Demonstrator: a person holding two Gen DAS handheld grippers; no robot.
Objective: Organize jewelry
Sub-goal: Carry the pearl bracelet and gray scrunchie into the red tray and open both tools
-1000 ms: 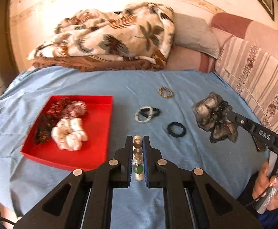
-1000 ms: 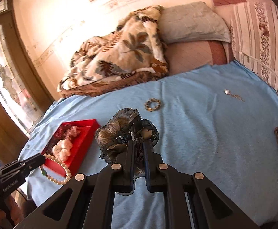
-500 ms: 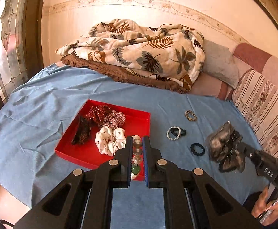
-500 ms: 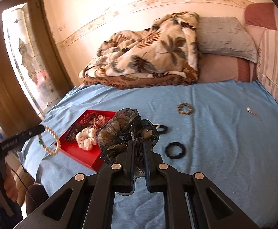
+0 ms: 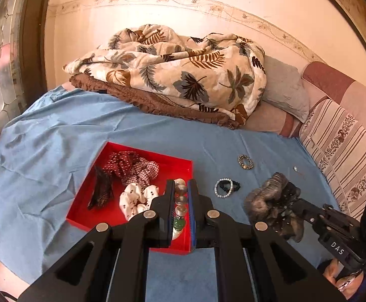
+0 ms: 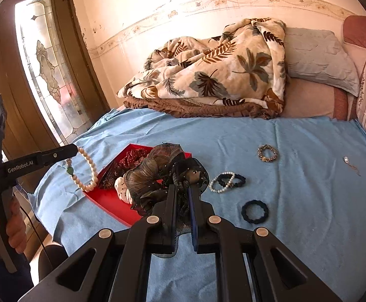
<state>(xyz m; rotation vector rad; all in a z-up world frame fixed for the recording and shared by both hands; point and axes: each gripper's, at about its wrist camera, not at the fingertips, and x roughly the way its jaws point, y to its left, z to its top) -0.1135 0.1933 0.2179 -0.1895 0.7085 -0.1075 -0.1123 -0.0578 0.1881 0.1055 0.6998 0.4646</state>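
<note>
My left gripper is shut on a pearl bead bracelet with a green bead, held over the near right part of the red tray; the bracelet also hangs in the right wrist view. The tray holds a red patterned scrunchie, a white scrunchie and a dark hair piece. My right gripper is shut on a brown and black hair bun net, held above the blue sheet to the right of the tray.
On the blue sheet lie a white bead bracelet with a dark scrunchie, a dark blue ring scrunchie, a gold bracelet and a small earring. A leaf-print blanket and pillows lie at the back.
My left gripper has carried the bead bracelet leftward over the tray and both views have tilted up. My right gripper has followed toward the tray with the hair net.
</note>
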